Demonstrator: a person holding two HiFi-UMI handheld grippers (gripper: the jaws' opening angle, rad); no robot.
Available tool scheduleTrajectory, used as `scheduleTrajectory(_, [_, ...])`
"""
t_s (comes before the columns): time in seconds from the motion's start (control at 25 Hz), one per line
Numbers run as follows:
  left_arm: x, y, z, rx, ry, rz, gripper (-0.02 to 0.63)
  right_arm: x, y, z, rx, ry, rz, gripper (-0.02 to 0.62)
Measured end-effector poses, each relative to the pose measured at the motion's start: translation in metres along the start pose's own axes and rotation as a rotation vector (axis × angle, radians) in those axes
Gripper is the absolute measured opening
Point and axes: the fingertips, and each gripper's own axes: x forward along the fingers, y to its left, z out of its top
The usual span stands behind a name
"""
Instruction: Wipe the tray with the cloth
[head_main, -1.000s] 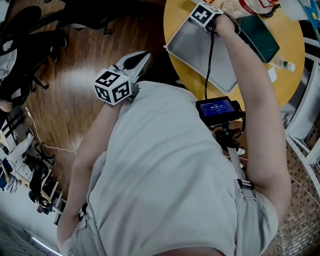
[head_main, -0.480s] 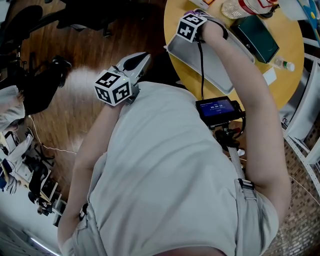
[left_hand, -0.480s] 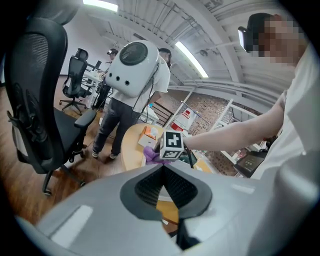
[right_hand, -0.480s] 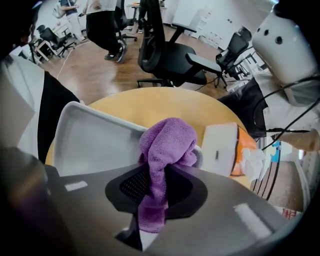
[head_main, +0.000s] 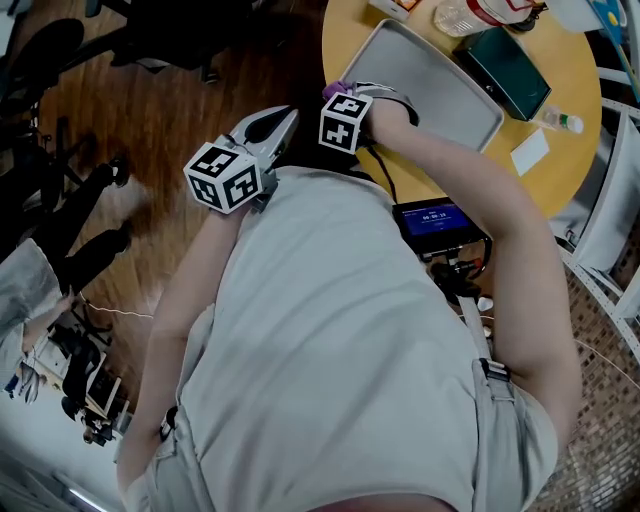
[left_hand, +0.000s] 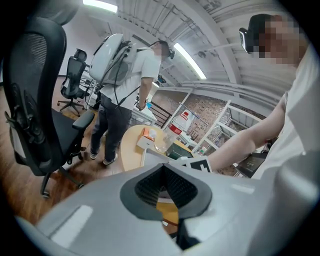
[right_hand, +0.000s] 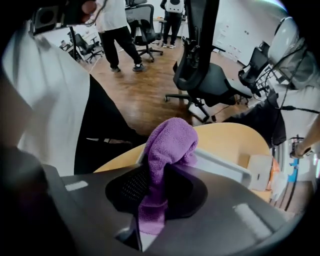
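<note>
The right tool (right_hand: 156, 175) is clamped on the purple cloth (right_hand: 170, 142), which bulges past its tips at the corner of the tray (head_main: 440, 85) on the surface (head_main: 565, 160). The left tool (head_main: 272, 124) is closed and empty.

The person wears a pale grey short-sleeved shirt (head_main: 330, 350) and grey buckled strap (head_main: 487, 368), with a black cable (head_main: 385, 180), a small blue-lit screen (head_main: 432, 218), and black-and-white marker cubes on the left gripper (head_main: 280, 120) and right gripper (head_main: 338, 96).
</note>
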Motion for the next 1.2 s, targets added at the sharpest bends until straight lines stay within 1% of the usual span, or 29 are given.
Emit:
scheduleTrajectory(0.12, [0.005,0.002,0.002,0.007,0.008,-0.014,0.000,0.004,0.008,0.001,-0.023,-0.053,0.004,0.072])
scheduleTrajectory(0.24, [0.011,0.001,0.003,0.019,0.025,-0.040,0.000,0.004,0.010,-0.010,0.014,-0.089,0.047,0.074])
scheduleTrajectory(0.32, [0.016,-0.002,0.004,0.031,0.039,-0.066,0.000,0.003,0.017,-0.025,0.041,-0.099,0.072,0.074])
scheduleTrajectory(0.44, [0.029,-0.013,0.005,0.058,0.072,-0.124,0.000,0.000,0.034,-0.061,0.109,-0.126,0.106,0.075])
scheduleTrajectory(0.64, [0.053,-0.040,-0.001,0.101,0.130,-0.208,0.000,-0.004,0.071,-0.136,0.249,-0.150,0.145,0.075])
scheduleTrajectory(0.84, [0.078,-0.066,-0.003,0.151,0.180,-0.289,0.000,-0.003,0.104,-0.201,0.369,-0.143,0.111,0.075])
scheduleTrajectory(0.96, [0.089,-0.086,-0.007,0.177,0.206,-0.325,0.000,-0.004,0.116,-0.230,0.419,-0.130,0.085,0.075])
scheduleTrajectory(1.04, [0.096,-0.095,-0.006,0.195,0.219,-0.347,0.000,-0.003,0.117,-0.237,0.438,-0.119,0.065,0.075])
scheduleTrajectory(1.2, [0.102,-0.104,-0.005,0.216,0.234,-0.375,0.000,-0.005,0.112,-0.233,0.444,-0.110,0.010,0.074])
